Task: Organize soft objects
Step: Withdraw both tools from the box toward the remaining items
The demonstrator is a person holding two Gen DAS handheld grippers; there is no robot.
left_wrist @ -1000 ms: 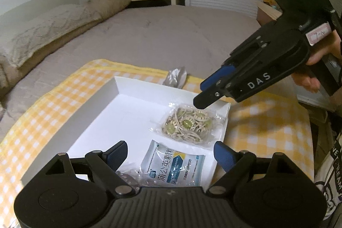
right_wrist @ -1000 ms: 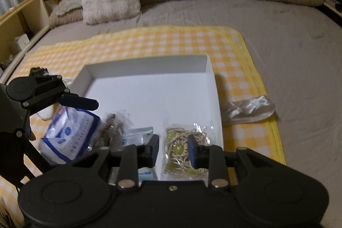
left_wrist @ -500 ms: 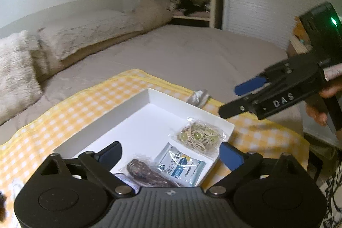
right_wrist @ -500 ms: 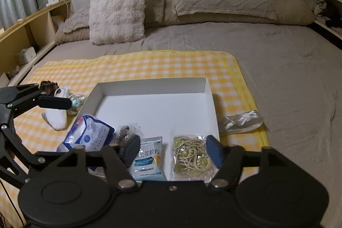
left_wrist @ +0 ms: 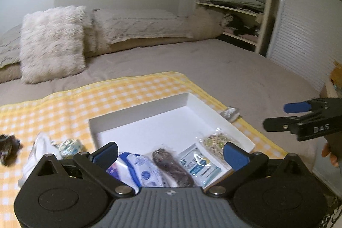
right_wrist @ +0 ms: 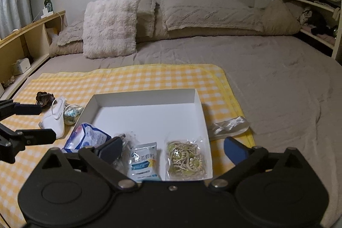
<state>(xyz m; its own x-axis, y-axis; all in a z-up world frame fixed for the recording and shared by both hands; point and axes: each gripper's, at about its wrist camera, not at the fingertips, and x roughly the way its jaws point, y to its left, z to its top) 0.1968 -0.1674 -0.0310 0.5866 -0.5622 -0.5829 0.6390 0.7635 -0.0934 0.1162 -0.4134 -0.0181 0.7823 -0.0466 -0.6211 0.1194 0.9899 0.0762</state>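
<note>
Both claws hang empty above the white tray: left claw wide apart, right claw opening. Next, I'd judge, approach the white mask on the checked cloth low, pinching its middle.

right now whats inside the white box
Along the white box's near edge: a blue-white pouch, a dark packet, a sachet, a bag of bands. The gripper covers their near ends.

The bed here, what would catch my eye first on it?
A white tray sits on a yellow checked cloth spread over the bed, with small packets lined up along its near edge, among them a clear bag of noodles. A fluffy pillow stands by the headboard.
</note>
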